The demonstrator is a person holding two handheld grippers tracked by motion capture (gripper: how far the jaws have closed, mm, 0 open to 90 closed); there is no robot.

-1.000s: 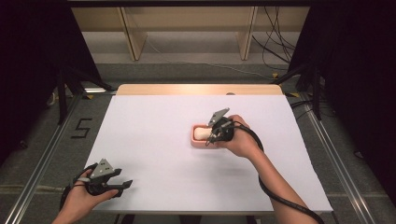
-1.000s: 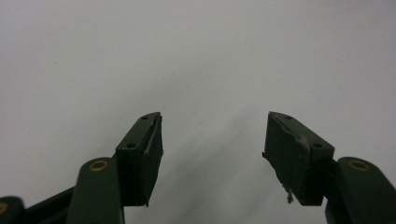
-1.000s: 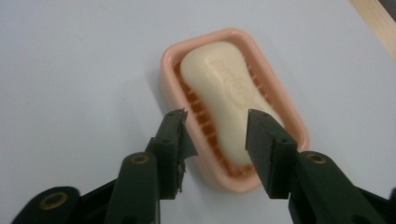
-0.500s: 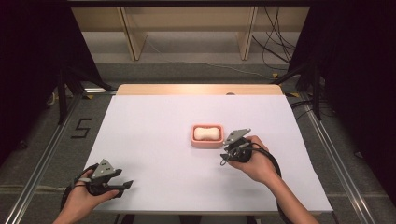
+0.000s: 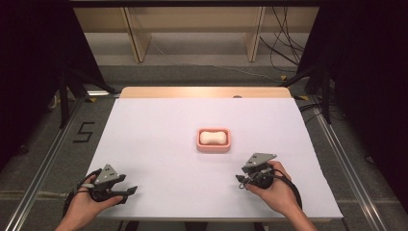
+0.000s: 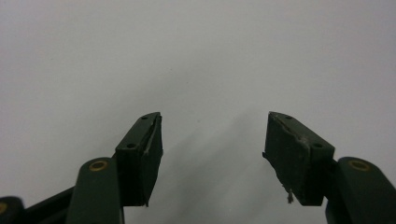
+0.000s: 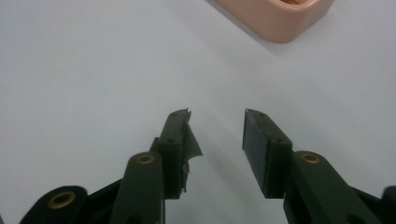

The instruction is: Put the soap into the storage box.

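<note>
The right gripper (image 5: 243, 180) is held low over the white desk (image 5: 159, 144), its jaws parted with nothing between them; they have just been opening. The pink dish (image 5: 213, 140) is seen ahead of these jaws and a little to the left, well apart from them, with a pale soap (image 5: 213, 137) lying in it. In the right gripper view a corner of the dish (image 7: 275, 18) shows beyond the jaws. The left gripper (image 5: 126, 191) is held near the desk's front edge, its jaws wide open and empty.
</note>
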